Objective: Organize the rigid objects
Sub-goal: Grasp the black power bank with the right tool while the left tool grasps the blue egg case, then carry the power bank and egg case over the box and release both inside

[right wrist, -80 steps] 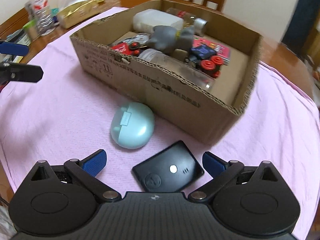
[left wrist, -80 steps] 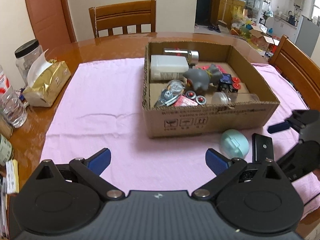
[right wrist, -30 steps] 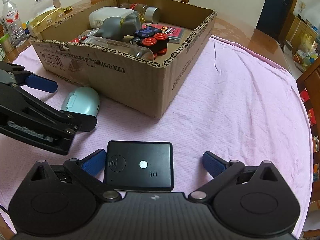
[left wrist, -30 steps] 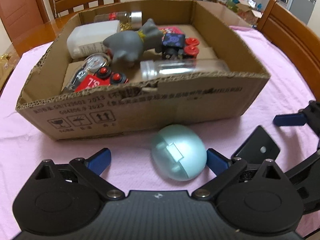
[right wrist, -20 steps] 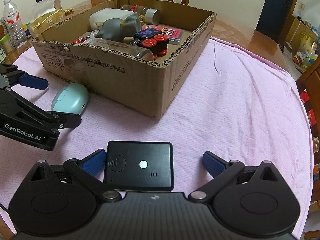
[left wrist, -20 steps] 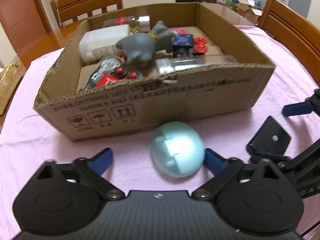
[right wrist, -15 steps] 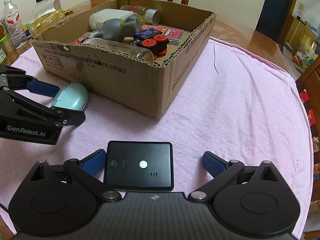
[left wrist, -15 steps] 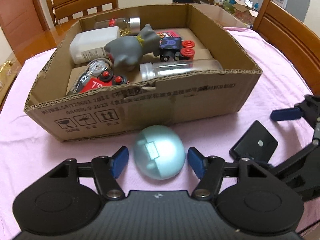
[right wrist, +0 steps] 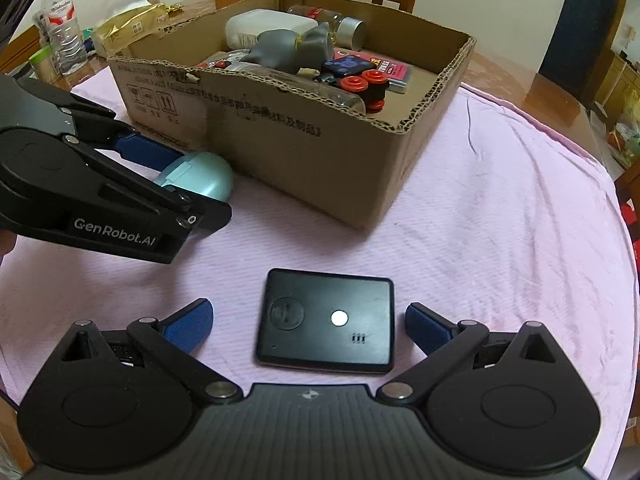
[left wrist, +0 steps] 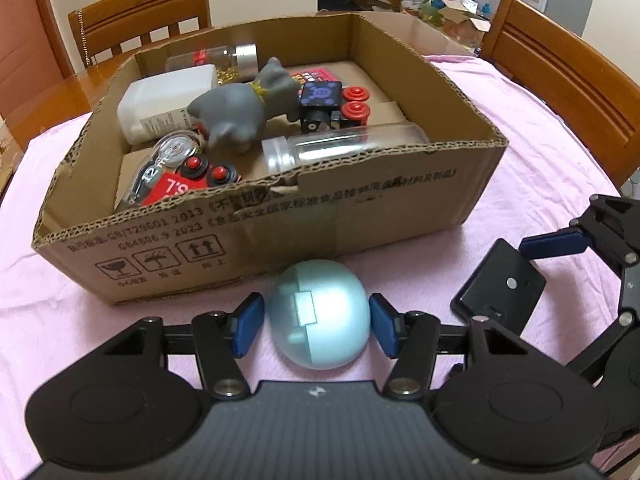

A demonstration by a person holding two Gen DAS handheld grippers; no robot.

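The pale blue egg-shaped case (left wrist: pixel 318 316) lies on the pink cloth (left wrist: pixel 540 152) just in front of the cardboard box (left wrist: pixel 360 216), right at its near wall. The left gripper (left wrist: pixel 316 326) has just been closing around it, and its blue pads (left wrist: pixel 248 326) now sit against both sides of the case, jaws drawn in to a narrow gap with the case between them. To the right, well clear of the box, a flat black device (right wrist: pixel 326 320) rests on the cloth between the fingers of the right gripper (right wrist: pixel 308 326), whose jaws stand wide open with neither pad touching it. Inside the box lie a grey toy animal (left wrist: pixel 244 108), a white bottle (left wrist: pixel 168 100), a clear tube (left wrist: pixel 340 148) along the front wall, a toy car (left wrist: pixel 332 106) with red wheels, and a small glass jar (left wrist: pixel 216 58) at the back.
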